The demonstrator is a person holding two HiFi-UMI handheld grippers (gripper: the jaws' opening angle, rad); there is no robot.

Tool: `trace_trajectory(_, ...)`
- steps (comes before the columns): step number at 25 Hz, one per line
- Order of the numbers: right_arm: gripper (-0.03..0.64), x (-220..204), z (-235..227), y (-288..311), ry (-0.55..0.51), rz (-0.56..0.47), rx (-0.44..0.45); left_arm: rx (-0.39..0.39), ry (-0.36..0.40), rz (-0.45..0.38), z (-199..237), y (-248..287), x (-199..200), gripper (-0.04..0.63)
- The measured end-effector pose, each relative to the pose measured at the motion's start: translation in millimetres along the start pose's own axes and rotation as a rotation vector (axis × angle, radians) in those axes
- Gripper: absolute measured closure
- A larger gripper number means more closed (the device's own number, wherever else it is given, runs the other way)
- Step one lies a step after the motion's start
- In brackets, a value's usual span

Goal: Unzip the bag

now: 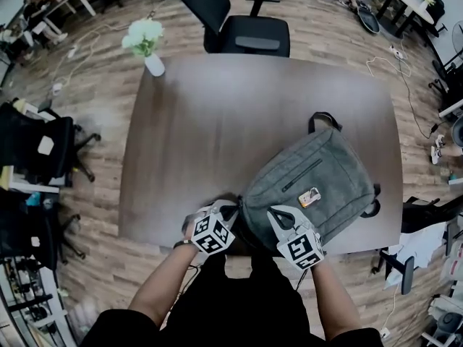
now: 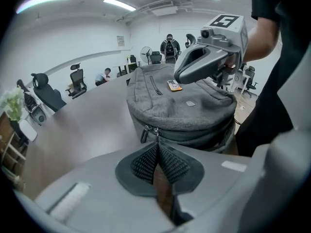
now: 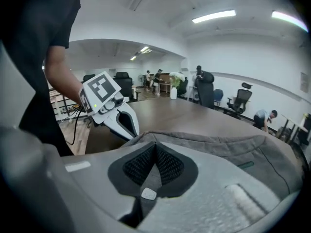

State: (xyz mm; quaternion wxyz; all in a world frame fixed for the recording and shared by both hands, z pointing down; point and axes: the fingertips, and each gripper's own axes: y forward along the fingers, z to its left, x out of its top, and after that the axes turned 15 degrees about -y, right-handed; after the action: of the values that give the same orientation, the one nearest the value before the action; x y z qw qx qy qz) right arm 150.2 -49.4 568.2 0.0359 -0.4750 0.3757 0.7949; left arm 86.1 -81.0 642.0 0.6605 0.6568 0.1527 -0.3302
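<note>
A grey backpack lies flat on the brown table, its near end by the front edge. My left gripper is at the bag's near left corner. In the left gripper view its jaws are shut on a metal zipper pull, and a second pull hangs just left of it. My right gripper sits on the bag's near end, shut on a fold of the grey fabric. A small pale tag shows between its pads. The zipper line looks closed.
A vase of white flowers stands at the table's far left corner. A black office chair is behind the table, and more chairs stand to the left. The person's body is close against the front edge.
</note>
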Motion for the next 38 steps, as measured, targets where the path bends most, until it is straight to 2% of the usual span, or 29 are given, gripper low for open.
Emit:
trace_trajectory(5,0.611,0,-2,21,-0.238,0.053,0.172,-0.026,-0.011,0.034,-2,0,1,0.575)
trace_trajectory(7,0.523,-1,1,30,-0.325,0.072,0.241,-0.017,0.007,0.039,-2,0,1,0.575)
trace_trajectory(10,0.449,-1,6,41,-0.454,0.089,0.328,-0.006,0.026,0.042,-4,-1,1,0.575)
trace_trajectory(15,0.399,3,9,57,-0.701,0.128,0.457,-0.008,0.055,0.042,-3,-1,3,0.575)
trace_trajectory(18,0.385,4,10,61,-0.798,0.158,0.557,-0.018,0.082,0.050,-3,0,3,0.575)
trace_trajectory(25,0.390,7,8,71,-0.911,0.238,0.734,-0.041,0.151,0.060,-6,0,7,0.575)
trace_trajectory(28,0.377,0,10,79,-0.893,0.283,0.810,-0.043,0.180,0.060,-6,1,7,0.575)
trace_trajectory(31,0.382,-7,13,85,-0.869,0.310,0.863,-0.060,0.176,0.051,-6,4,6,0.575)
trace_trajectory(34,0.402,-10,15,89,-0.858,0.332,0.887,-0.081,0.149,0.045,-6,5,5,0.575)
trace_trajectory(38,0.433,-11,15,88,-0.830,0.322,0.855,-0.101,0.115,0.040,-7,4,3,0.575)
